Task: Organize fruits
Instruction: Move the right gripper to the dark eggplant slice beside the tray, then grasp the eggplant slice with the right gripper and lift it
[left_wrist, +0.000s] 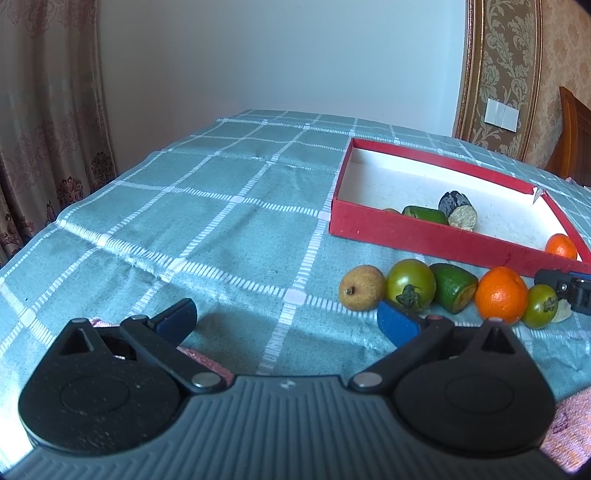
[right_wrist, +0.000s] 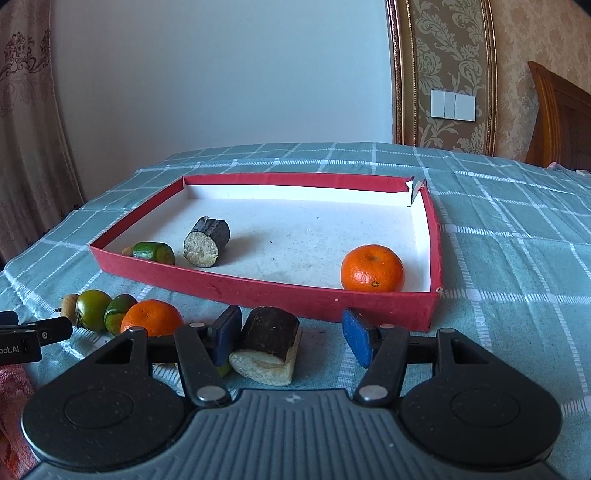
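A: Right tongs (right_wrist: 291, 338) sit spread on the desk (right_wrist: 498, 258), the dark cut chunk (right_wrist: 271, 338) between the pads, nearer the left one, not pinched. Left tongs (left_wrist: 286, 317) gape wide, empty, fruit row (left_wrist: 443, 290) just right.

B: And the red box (right_wrist: 258, 291) behind?

A: Holds an orange (right_wrist: 372, 268), a dark cut piece (right_wrist: 207, 242), a green piece (right_wrist: 153, 252).

The red box (right_wrist: 258, 291) front wall hides most of 1 small brownish fruit (right_wrist: 127, 251) inside it.
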